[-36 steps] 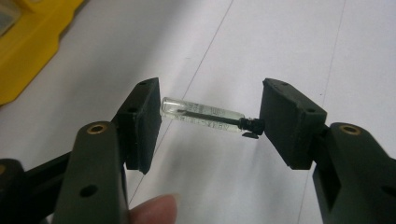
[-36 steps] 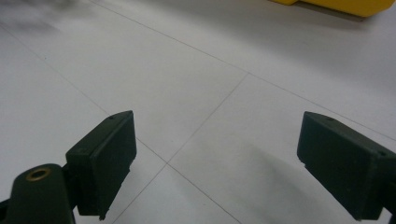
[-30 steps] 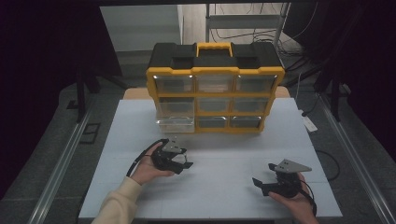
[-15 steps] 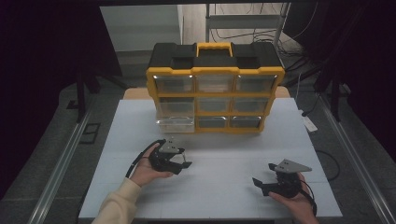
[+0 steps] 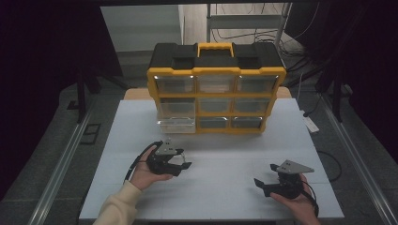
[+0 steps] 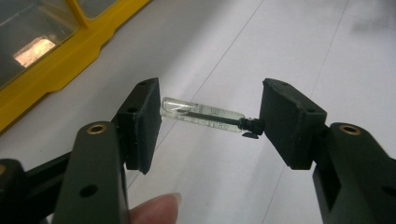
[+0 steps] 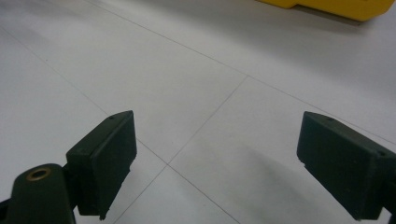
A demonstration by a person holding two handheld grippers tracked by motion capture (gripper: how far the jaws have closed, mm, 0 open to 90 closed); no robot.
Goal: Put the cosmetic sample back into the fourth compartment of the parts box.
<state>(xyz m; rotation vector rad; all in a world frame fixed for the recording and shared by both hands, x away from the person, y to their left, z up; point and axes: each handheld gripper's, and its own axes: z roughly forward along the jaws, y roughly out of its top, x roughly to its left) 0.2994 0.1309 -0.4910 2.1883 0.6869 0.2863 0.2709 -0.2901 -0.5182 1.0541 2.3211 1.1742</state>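
High view, left claw (image 5: 180, 164) clamped endwise on one glass vial (image 6: 203, 115), right claw (image 5: 265, 185) apart, nine-drawer organizer (image 5: 217, 98).

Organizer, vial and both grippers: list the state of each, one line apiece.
Organizer: upright at the far side of the table, lid shut.
Bottom-left drawer: pulled out; the other drawers are pushed in.
Vial: held lengthwise between the pads, capped, above the table.
Left gripper: shut on the vial.
Right gripper: open, nothing between its jaws.

Yellow drawer organizer (image 5: 216, 75) on white table (image 5: 225, 154)
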